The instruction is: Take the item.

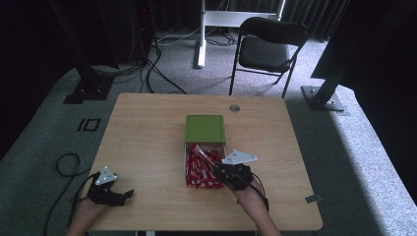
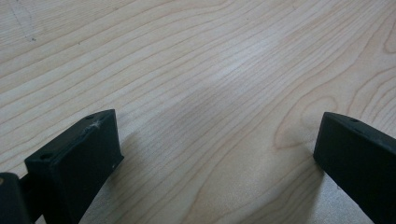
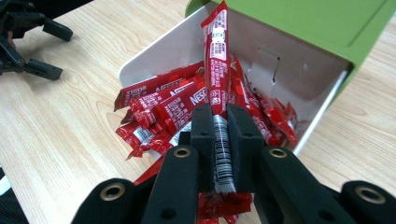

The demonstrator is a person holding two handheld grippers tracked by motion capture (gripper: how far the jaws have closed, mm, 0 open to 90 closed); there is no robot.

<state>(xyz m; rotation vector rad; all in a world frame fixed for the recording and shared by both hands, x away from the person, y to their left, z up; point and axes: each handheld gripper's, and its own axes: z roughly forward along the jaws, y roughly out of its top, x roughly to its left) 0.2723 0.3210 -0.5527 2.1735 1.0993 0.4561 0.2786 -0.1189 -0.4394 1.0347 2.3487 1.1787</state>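
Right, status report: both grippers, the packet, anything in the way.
Right gripper shut on one red stick packet, lifted over the pile. Left gripper open, on bare table. White tray with green lid close behind.

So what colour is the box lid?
Green lid, clearest in the right gripper view.

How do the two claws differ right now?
The right claw is shut on a red sachet over the box; the left claw stands wide open, holding nothing. The right is lifted above the pile; the left sits low by bare table. Both have black jaws.
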